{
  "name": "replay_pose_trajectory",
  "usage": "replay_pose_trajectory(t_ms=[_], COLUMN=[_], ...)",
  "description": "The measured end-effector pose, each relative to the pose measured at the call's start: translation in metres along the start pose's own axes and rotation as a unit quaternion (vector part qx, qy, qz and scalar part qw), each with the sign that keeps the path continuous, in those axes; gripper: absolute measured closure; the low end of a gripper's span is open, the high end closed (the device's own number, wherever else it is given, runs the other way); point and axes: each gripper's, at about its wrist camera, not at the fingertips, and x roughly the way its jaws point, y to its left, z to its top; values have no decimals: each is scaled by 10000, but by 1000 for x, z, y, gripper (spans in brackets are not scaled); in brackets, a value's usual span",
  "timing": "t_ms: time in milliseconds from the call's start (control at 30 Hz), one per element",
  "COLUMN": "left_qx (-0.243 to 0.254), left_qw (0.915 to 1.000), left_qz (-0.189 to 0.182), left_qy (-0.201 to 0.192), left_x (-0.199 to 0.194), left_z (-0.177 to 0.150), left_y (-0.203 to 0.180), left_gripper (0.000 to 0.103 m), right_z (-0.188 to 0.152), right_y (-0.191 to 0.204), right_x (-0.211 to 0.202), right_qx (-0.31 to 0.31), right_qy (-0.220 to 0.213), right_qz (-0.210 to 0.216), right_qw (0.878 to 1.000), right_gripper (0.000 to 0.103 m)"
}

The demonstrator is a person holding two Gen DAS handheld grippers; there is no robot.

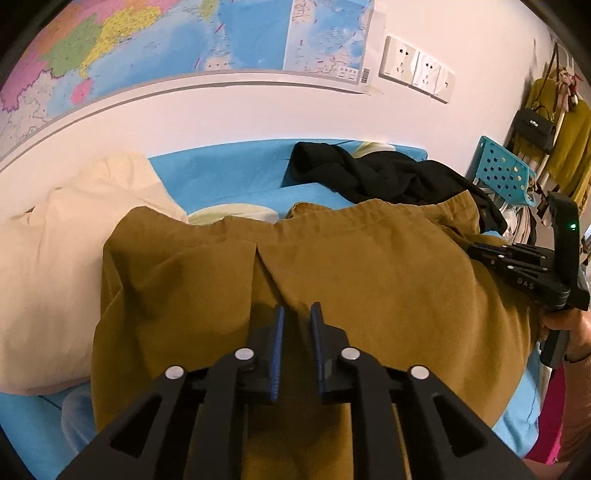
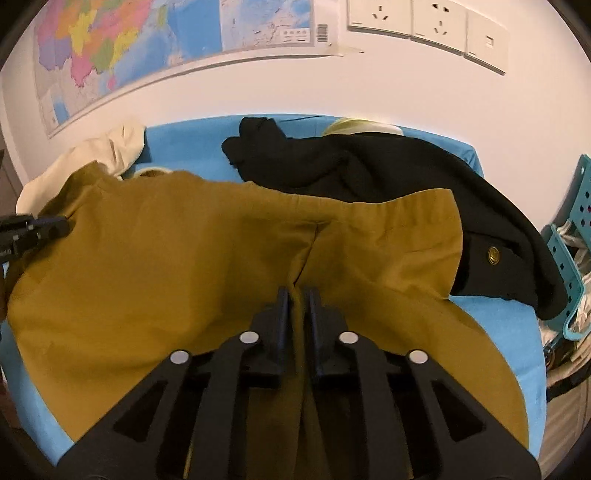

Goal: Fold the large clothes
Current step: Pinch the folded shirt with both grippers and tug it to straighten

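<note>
Both pairs of jaws are pinched on folds of the mustard-brown cotton garment (image 2: 184, 266) — left gripper (image 1: 297, 314) and right gripper (image 2: 295, 295) each clamped on cloth. It lies spread across the blue bed (image 2: 491, 317), waistband farthest. Likely the fold's start — next calls for lifting both together, evenly.

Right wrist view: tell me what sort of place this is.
Probably a bedroom or other room at home. A blue-sheeted bed is piled with clothes, among them a mustard-brown garment and a black coat; a wall map hangs above it, beside wall sockets.
</note>
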Motion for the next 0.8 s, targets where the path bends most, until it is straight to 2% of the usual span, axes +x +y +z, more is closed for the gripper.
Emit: replay_pose_trajectory(t_ms=[67,100,133,200,300,400,500,600,700,767,800], left_qx=[-23,-32,-30,-23,-67,-159,-289,-390,-439,-388,-312], left_qw=[10000,10000,10000,10000,10000,9998,9993,9986,9987,9991,9991], left_qz=[7,21,45,20,-35,-53,-179,-331,-249,-165,-203], left_qy=[-10,-22,-46,-65,-26,63,127,144,103,-61,-204], left_x=[-1,-3,-3,-5,-1,6,12,13,9,-4,-14], left_z=[-1,-1,-1,-1,0,-1,-5,-6,-6,-8,-10], left_y=[2,3,3,4,7,12,21,26,27,24,22], left_gripper=[83,75,71,62,57,54,54,53,53,52,49], right_z=[0,0,-1,2,8,11,4,-3,-2,-5,-6], right_y=[0,-1,0,5,13,2,-22,-46,-42,-40,-42], right_x=[-8,-16,-25,-40,-45,-27,-1,10,-6,-27,-34], right_qx=[72,159,205,190,78,276,653,1239,1137,1071,1077], right_qy=[-70,-201,-344,-590,-757,-547,-171,-73,-228,-453,-527], right_qz=[-41,-32,66,212,499,549,374,903,813,869,901], right_qw=[9999,9997,9992,9979,9959,9966,9970,9881,9899,9894,9887], right_gripper=[72,58,57,56,52,52,52,55,54,53,52])
